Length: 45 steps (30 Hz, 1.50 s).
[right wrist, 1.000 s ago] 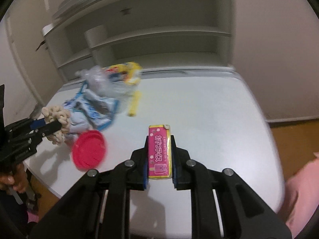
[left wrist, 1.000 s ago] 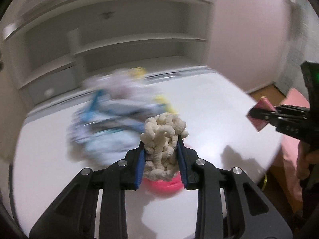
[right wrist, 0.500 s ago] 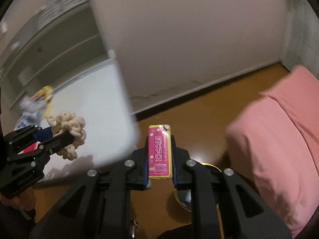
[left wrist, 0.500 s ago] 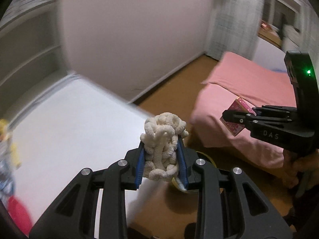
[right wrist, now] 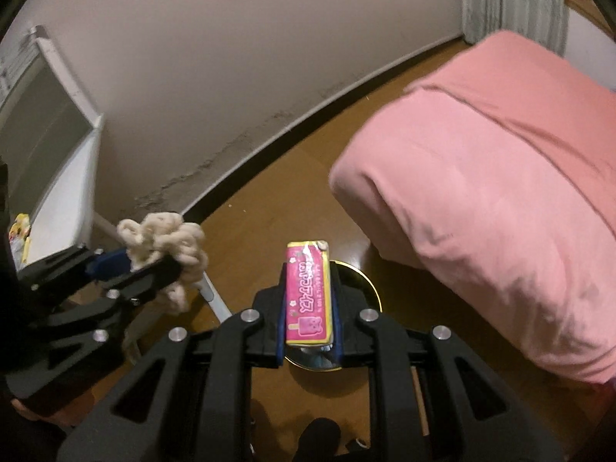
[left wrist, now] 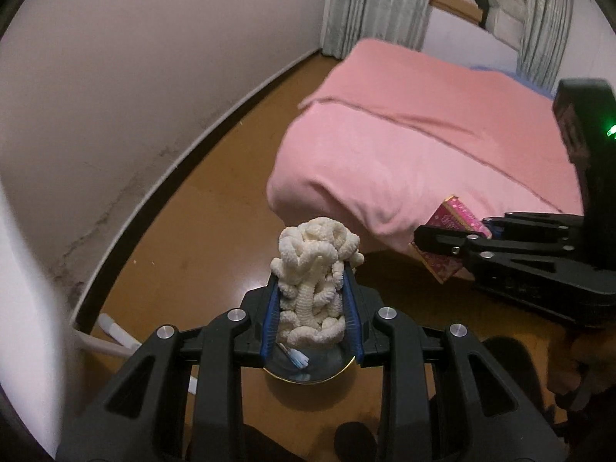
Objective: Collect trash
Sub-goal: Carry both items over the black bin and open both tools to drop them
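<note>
Two hand-held grippers (left wrist: 312, 304) (right wrist: 308, 308), one wrapper (right wrist: 309, 298), seemingly one bin (right wrist: 348, 346).

Both tools (left wrist: 312, 300) (right wrist: 308, 304) clamped, side by side

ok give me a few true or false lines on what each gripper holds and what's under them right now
1. The left gripper holds a cream yarn bundle. True.
2. The right gripper is open. False: it is shut on a pink box.
3. A round bin sits on the floor below the right gripper. True.
4. Both grippers hang over a white table. False: they are over brown floor, beside a pink bed.
5. The bin holds nothing. False: a blue-and-white item lies inside.
</note>
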Each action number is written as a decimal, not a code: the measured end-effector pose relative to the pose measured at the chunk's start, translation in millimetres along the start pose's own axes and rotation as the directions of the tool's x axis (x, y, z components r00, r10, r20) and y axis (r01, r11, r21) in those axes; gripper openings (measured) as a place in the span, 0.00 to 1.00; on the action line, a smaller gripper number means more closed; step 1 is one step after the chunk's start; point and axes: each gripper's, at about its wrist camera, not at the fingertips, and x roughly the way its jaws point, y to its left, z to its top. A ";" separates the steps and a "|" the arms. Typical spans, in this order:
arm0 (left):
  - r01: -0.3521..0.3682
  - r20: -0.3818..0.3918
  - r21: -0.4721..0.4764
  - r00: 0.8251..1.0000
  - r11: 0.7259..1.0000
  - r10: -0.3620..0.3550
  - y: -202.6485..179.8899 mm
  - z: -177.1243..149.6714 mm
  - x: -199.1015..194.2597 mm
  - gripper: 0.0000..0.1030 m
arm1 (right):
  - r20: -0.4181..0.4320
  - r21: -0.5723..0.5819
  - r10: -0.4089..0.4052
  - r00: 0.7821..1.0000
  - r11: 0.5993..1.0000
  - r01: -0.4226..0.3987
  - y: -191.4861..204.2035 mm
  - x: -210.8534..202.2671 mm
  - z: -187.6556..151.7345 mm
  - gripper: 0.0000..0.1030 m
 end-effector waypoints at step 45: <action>0.024 -0.095 -0.004 0.995 1.000 -0.025 19.8 -53.8 88.4 0.74 | -0.101 0.063 -0.013 0.995 0.998 0.020 -6.5 85.2 -18.6 0.52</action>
